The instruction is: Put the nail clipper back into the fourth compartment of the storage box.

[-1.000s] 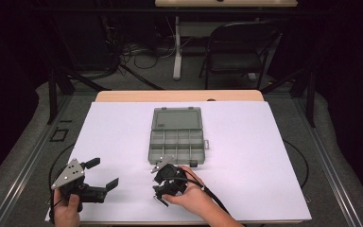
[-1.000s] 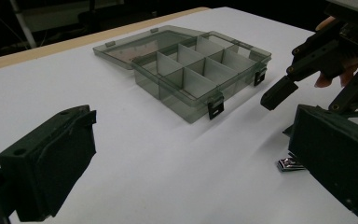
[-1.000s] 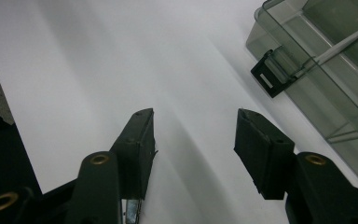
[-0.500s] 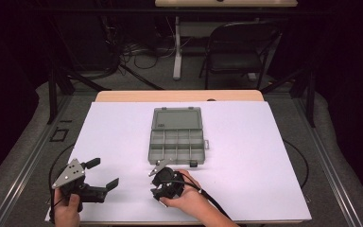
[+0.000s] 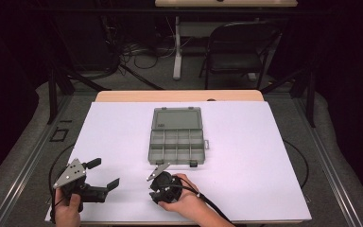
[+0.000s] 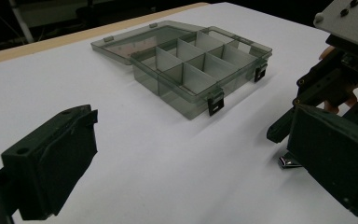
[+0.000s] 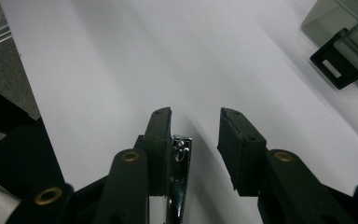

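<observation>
Low over the white table [image 5: 246,189]: right tool [image 7: 196,135], jaws parted, nail clipper [image 7: 179,182] lying against the inside of one jaw. Left tool [image 5: 105,176] spread wide, nothing between. Just beyond, open compartment box [image 5: 176,146].

My right gripper [image 7: 195,140] stands over a nail clipper [image 7: 179,186], whose lower end runs off the bottom edge of the right gripper view. In the left gripper view my own near jaw covers all but one tip. The organizer box [image 7: 349,44] is cut off there by the right edge.
</observation>
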`<state>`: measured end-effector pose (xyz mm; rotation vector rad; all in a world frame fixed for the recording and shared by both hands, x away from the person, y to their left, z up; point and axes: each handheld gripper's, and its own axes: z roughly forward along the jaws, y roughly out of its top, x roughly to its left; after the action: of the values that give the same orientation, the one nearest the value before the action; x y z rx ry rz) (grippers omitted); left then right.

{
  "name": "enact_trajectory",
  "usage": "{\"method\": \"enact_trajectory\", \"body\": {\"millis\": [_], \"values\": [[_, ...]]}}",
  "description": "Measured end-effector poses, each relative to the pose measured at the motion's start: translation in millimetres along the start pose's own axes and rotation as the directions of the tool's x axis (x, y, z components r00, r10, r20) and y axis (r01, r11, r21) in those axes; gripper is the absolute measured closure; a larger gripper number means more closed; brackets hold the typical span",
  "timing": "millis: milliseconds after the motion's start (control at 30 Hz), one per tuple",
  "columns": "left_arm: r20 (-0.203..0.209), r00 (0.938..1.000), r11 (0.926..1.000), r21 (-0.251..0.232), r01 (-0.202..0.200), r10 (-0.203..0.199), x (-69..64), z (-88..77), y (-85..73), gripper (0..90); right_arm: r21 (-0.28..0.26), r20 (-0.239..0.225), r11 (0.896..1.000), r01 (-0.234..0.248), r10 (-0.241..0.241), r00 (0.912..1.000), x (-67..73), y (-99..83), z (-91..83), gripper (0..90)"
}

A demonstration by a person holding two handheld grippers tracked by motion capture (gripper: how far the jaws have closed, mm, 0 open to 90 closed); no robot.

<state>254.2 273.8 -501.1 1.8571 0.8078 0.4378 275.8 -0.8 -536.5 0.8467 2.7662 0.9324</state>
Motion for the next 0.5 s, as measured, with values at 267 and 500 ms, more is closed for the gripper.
{"method": "enact_trajectory", "body": {"millis": [267,500], "values": [[-0.008,1.0000,1.0000,-0.006,0.001,-0.001,0.6,-0.8,-0.2,1.5,0.005,-0.010,1.000,0.006,-0.006,0.9999,2.5,-0.7,6.2,70.0],[-0.008,1.0000,1.0000,-0.004,0.000,0.000,0.3,-0.5,-0.2,1.5,0.011,-0.010,1.000,0.016,-0.015,0.9998,4.6,-2.3,9.5,74.4]]}}
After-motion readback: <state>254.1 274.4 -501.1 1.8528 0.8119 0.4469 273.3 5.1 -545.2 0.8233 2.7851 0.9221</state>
